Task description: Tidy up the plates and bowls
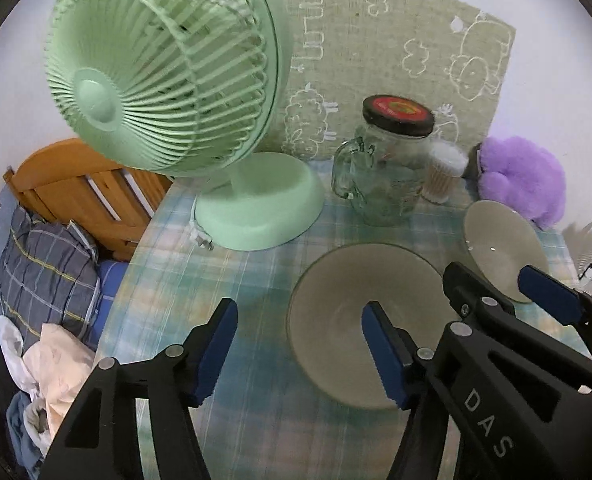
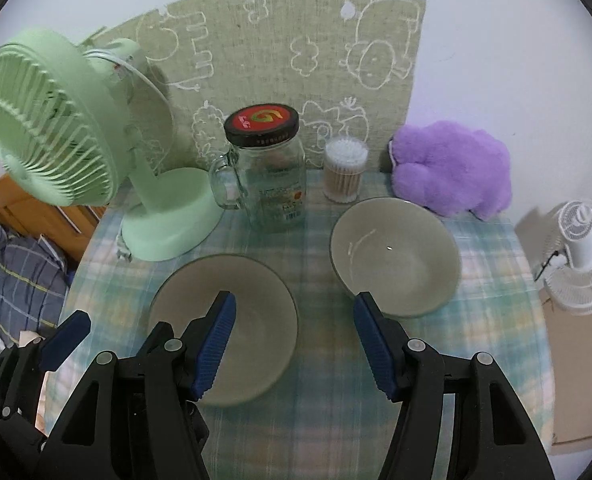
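Note:
A grey-green plate [image 2: 252, 308] lies on the checked tablecloth, left of a matching grey-green bowl [image 2: 395, 252]. In the left wrist view the plate [image 1: 343, 300] is in front of my left gripper [image 1: 299, 352], which is open and empty, its right finger over the plate's near part. The bowl [image 1: 499, 244] shows behind my right gripper [image 1: 507, 296]. In the right wrist view my right gripper [image 2: 294, 344] is open and empty, hovering between plate and bowl, its left finger over the plate. My left gripper's finger [image 2: 66, 338] shows at far left.
A mint-green desk fan [image 2: 72, 140] stands at the back left. A glass jar mug with a black lid [image 2: 266, 168], a tub of cotton swabs [image 2: 343, 170] and a purple plush [image 2: 453, 168] line the back. A white fan [image 2: 579, 256] stands off the right edge. A bed lies left.

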Action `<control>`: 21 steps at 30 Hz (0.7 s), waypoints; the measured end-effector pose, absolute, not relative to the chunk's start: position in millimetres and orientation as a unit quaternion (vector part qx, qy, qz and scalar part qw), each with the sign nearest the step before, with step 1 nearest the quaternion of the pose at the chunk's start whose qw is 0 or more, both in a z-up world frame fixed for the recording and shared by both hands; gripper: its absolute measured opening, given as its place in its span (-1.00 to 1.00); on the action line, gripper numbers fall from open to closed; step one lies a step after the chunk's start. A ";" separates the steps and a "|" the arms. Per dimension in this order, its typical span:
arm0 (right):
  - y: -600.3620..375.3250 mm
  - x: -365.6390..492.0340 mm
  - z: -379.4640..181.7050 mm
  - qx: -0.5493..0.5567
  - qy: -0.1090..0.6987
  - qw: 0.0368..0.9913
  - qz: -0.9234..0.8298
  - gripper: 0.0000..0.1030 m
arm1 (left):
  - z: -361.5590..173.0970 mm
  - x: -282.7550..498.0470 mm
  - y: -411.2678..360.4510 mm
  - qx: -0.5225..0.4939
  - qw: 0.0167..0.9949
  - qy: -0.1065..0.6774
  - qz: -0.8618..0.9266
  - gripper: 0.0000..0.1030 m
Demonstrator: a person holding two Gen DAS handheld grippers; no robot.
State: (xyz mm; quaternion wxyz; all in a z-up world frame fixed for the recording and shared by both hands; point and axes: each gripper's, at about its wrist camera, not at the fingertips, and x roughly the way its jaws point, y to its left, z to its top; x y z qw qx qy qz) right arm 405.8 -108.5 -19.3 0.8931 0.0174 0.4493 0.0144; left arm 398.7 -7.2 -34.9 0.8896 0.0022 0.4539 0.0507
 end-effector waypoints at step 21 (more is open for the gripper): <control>-100.3 451.5 -85.8 0.035 0.505 0.861 0.046 -0.50 | -90.9 429.3 -1.4 -0.015 0.861 0.506 0.049 -0.53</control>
